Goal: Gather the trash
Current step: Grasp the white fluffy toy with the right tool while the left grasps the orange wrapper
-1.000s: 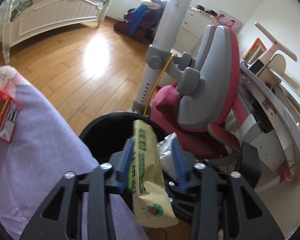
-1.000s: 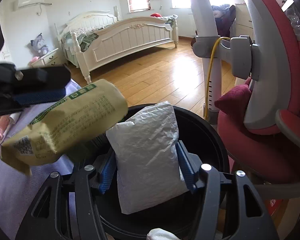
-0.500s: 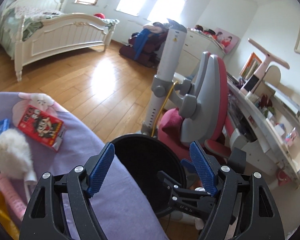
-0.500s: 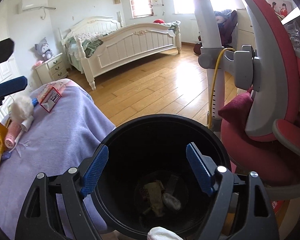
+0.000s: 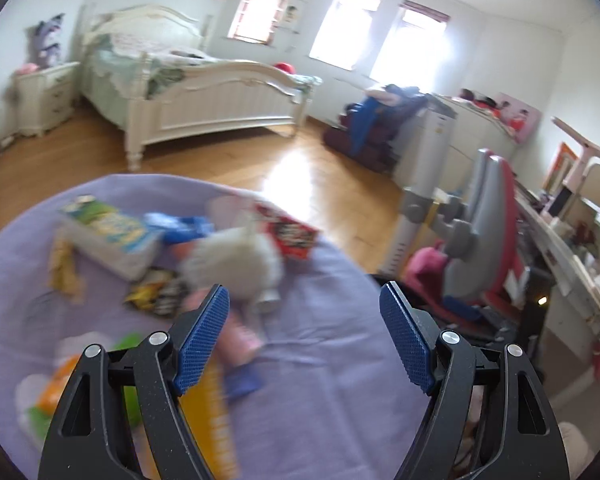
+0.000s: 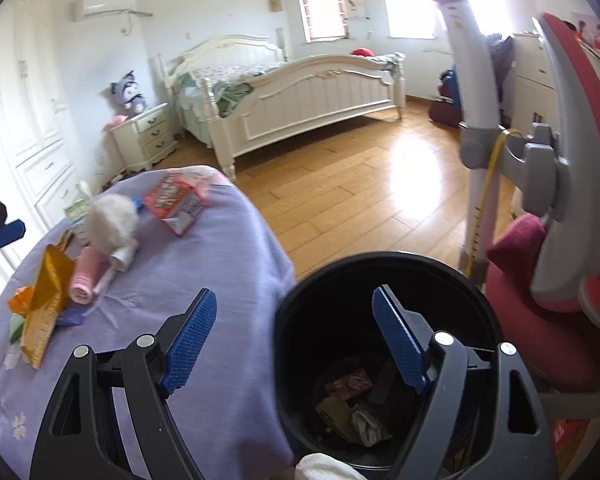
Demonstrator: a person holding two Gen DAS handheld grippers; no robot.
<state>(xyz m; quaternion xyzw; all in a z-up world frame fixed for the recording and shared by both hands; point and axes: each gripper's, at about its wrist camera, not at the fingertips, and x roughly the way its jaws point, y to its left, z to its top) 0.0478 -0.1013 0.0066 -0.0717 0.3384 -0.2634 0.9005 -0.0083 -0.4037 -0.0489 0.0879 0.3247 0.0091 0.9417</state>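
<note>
A black trash bin (image 6: 476,292) stands beside a round table with a purple cloth (image 6: 204,280). Several wrappers lie at the bin's bottom (image 6: 352,404). My right gripper (image 6: 294,336) is open and empty, above the bin's left rim. My left gripper (image 5: 304,332) is open and empty over the purple cloth (image 5: 320,380). On the table lie a red snack box (image 6: 176,200), a white fluffy ball (image 6: 110,220), a pink tube (image 6: 84,276) and a yellow packet (image 6: 44,304). The left wrist view is blurred and shows the red box (image 5: 292,236) and a green-blue box (image 5: 112,236).
A red and grey chair (image 6: 560,220) stands right of the bin, with a white pole (image 6: 472,92) beside it. A white bed (image 6: 300,92) and a nightstand (image 6: 144,136) stand across the wooden floor (image 6: 360,200). A desk (image 5: 572,248) runs along the right.
Both grippers let go of their packets into the bin, opened, and swung left. The left gripper went from above the bin to over the table; the right now straddles the bin's left rim.
</note>
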